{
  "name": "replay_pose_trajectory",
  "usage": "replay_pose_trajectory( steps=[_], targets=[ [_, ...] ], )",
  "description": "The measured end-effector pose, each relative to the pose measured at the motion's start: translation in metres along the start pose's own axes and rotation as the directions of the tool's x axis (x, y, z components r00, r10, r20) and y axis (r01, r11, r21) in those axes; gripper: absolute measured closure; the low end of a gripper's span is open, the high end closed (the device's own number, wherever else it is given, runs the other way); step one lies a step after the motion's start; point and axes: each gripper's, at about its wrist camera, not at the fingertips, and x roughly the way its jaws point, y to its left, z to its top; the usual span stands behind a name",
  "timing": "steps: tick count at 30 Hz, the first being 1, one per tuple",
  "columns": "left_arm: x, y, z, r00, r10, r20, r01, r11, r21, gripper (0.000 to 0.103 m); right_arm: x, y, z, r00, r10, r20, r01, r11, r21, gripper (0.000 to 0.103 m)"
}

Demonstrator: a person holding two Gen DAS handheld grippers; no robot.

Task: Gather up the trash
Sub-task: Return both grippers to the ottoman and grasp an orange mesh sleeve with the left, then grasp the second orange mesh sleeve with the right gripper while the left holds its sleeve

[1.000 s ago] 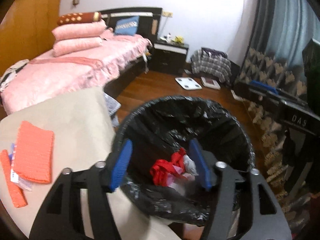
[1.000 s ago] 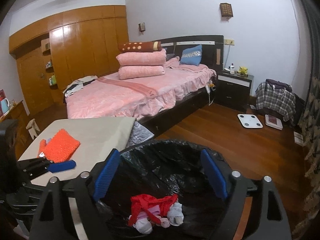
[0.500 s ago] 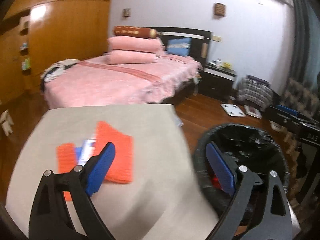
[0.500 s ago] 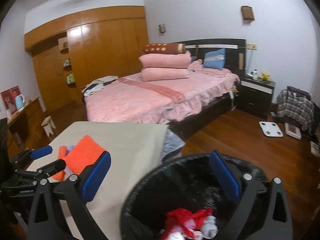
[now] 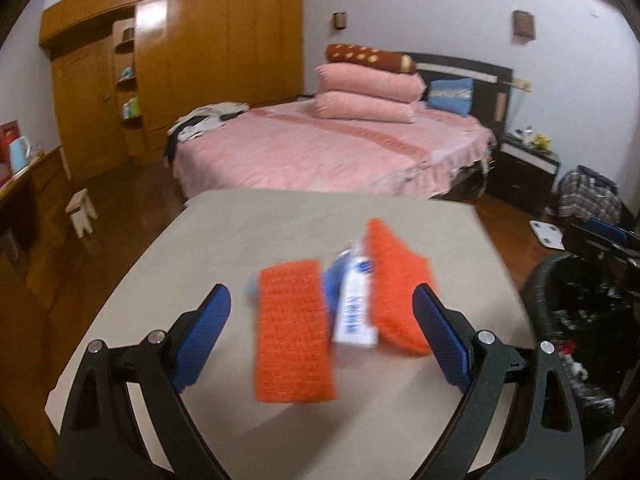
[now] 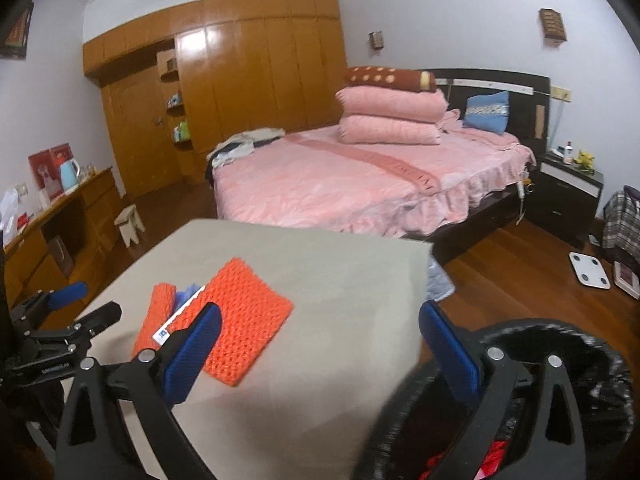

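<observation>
Looking along the left gripper (image 5: 322,322), its blue-padded fingers stand wide apart with nothing between them, hovering above a beige table (image 5: 248,236). At far left, dark wooden floor runs beside the table's rounded left edge, with a small pale stool (image 5: 82,212) standing well apart from it. Framed between the fingers lie the items to collect: a narrow orange knitted strip (image 5: 294,332) on the left, a white and blue wrapper (image 5: 354,304) in the middle partly tucked between the knits, and a larger orange knitted cloth (image 5: 396,292) on the right. The wrapper carries blue printing, too blurred to read. Bare tabletop stretches on all sides of this cluster. Beyond the table's far edge is a pink bed (image 5: 332,152). At the right edge of the view sits a trash bin (image 5: 560,280) lined with a black bag, just beside the table's right side.

From the right wrist view, the left gripper shows at far left, beside the table's near-left corner. The right gripper (image 6: 316,354) also holds its blue pads wide apart, empty, above the table's near-right portion. The bin's black rim (image 6: 560,330) lies below its right finger, with red trash (image 6: 496,454) visible inside. To the right, open wooden floor separates table and bed, with a white bathroom scale (image 6: 588,270) lying on it.
</observation>
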Motion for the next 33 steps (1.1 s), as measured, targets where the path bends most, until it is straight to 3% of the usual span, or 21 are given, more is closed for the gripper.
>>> replay_pose_trajectory(
  steps=[10, 18, 21, 26, 33],
  targets=[
    [0.053, 0.035, -0.021, 0.989, 0.073, -0.128, -0.076, 0.997, -0.019, 0.028, 0.048, 0.029, -0.020, 0.997, 0.009, -0.081, -0.011, 1.000, -0.025, 0.006],
    [0.085, 0.038, -0.041, 0.976, 0.025, -0.216, -0.032, 0.999, -0.028, 0.037, 0.063, 0.032, -0.024, 0.994, 0.009, -0.113, -0.014, 0.999, -0.039, 0.006],
    [0.090, 0.038, -0.044, 0.970, -0.025, -0.242, 0.014, 0.999, -0.050, 0.062, 0.066, 0.034, -0.028, 0.992, 0.013, -0.127, -0.018, 0.999, -0.040, 0.006],
    [0.078, 0.034, -0.045, 0.975, -0.042, -0.217, 0.030, 0.998, -0.060, 0.087, 0.069, 0.041, -0.029, 0.991, 0.024, -0.133, -0.030, 0.998, -0.051, 0.006],
    [0.050, 0.042, -0.032, 0.989, -0.037, -0.146, 0.022, 0.995, -0.102, 0.089, 0.076, 0.055, -0.031, 0.987, 0.065, -0.148, -0.075, 0.995, -0.066, 0.006]
  ],
)
